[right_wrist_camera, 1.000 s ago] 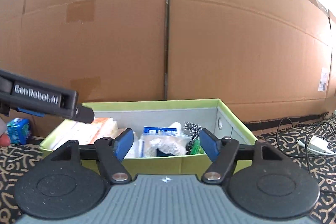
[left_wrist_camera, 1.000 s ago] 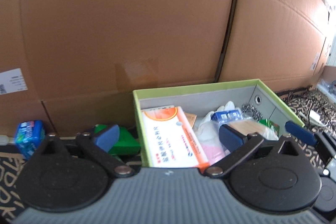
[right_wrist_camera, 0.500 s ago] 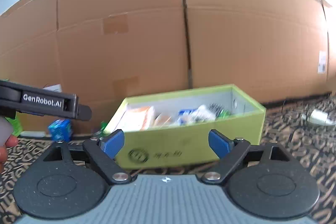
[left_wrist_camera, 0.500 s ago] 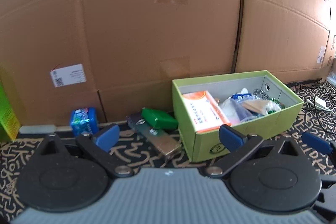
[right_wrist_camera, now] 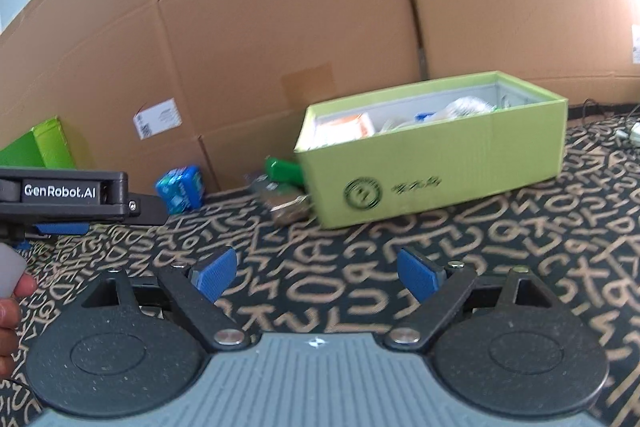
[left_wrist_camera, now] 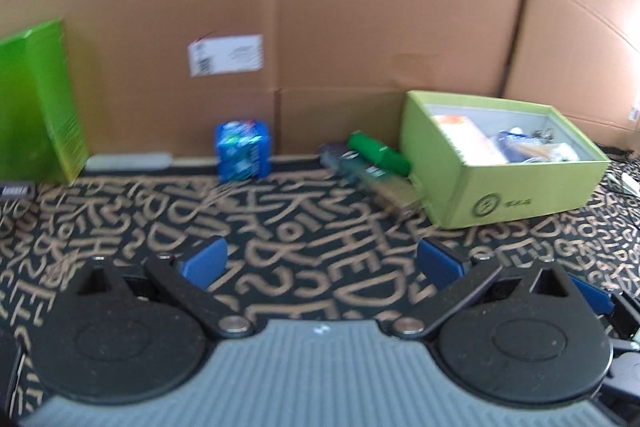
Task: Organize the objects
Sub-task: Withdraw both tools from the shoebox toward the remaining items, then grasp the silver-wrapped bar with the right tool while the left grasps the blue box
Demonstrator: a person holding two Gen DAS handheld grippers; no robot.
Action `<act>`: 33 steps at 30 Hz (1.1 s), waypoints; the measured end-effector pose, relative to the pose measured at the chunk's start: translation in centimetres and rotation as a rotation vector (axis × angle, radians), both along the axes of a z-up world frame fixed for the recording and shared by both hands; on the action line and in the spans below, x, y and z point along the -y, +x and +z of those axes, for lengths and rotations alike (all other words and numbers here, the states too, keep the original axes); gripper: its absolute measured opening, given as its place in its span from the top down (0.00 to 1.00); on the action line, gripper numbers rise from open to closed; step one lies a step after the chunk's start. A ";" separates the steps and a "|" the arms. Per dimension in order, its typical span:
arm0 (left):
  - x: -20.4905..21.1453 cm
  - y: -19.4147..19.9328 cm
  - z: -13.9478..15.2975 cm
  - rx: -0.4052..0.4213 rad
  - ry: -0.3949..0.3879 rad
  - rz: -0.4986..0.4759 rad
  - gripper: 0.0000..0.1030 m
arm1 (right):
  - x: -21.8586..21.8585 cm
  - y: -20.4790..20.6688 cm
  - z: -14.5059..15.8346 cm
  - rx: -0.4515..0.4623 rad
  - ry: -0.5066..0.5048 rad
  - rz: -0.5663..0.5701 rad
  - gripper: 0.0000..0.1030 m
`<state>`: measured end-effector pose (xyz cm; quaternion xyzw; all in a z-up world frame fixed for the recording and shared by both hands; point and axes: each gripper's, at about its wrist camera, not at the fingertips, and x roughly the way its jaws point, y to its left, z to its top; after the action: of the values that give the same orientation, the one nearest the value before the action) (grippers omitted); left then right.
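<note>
A lime-green open box [left_wrist_camera: 516, 195] [right_wrist_camera: 460, 167] sits on the patterned cloth against the cardboard wall, holding a white-and-orange packet [left_wrist_camera: 466, 139], plastic bags and small items. Left of the box lie a dark green object [left_wrist_camera: 378, 154] [right_wrist_camera: 282, 169], a long flat packet [left_wrist_camera: 372, 174] and a blue pack [left_wrist_camera: 242, 151] [right_wrist_camera: 180, 187]. My left gripper [left_wrist_camera: 322, 263] stands open over bare cloth, well short of these. My right gripper [right_wrist_camera: 316, 273] is also open and empty, in front of the box. The left gripper's body [right_wrist_camera: 68, 193] shows at the right view's left edge.
A tall bright-green carton [left_wrist_camera: 38, 103] [right_wrist_camera: 36, 147] stands at the far left by the wall. Large cardboard boxes [left_wrist_camera: 320, 7] close off the back. A white cable and plug [right_wrist_camera: 624, 131] lie at the far right. A person's fingers [right_wrist_camera: 12, 299] show at the left edge.
Both grippers have pulled back from over the box, which now sits farther away and to the right. The right jaws have spread wider. The blue pack and green carton came into view.
</note>
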<state>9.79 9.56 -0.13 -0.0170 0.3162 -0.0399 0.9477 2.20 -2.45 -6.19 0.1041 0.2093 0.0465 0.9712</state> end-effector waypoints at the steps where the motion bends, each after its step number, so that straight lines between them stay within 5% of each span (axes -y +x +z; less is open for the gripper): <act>1: -0.8 0.0 -0.4 -0.012 -0.006 0.014 0.00 | -0.5 0.1 -0.1 -0.007 -0.003 0.011 0.12; 7: -5.4 1.0 -2.8 -0.111 -0.081 0.085 0.00 | -3.1 0.9 -0.9 -0.060 -0.008 0.072 0.12; 18: -6.4 10.9 -1.9 -0.023 -0.036 0.140 0.00 | -5.6 3.1 -1.2 -0.071 -0.104 0.130 0.19; 24: -5.4 16.1 -2.8 -0.025 -0.011 0.156 0.00 | -4.8 7.7 -1.2 -0.086 -0.102 0.087 0.30; 31: -5.9 19.1 -3.3 -0.010 -0.012 0.152 0.01 | -6.5 13.0 -1.8 -0.131 -0.132 0.066 0.30; 33: -6.2 19.5 -3.5 -0.015 -0.023 0.147 0.09 | -7.2 13.8 -2.1 -0.136 -0.156 0.062 0.30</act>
<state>29.27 15.80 -3.64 -0.0512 0.3206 0.0266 0.9455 16.00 4.76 -8.30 0.0246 0.2810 0.0529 0.9579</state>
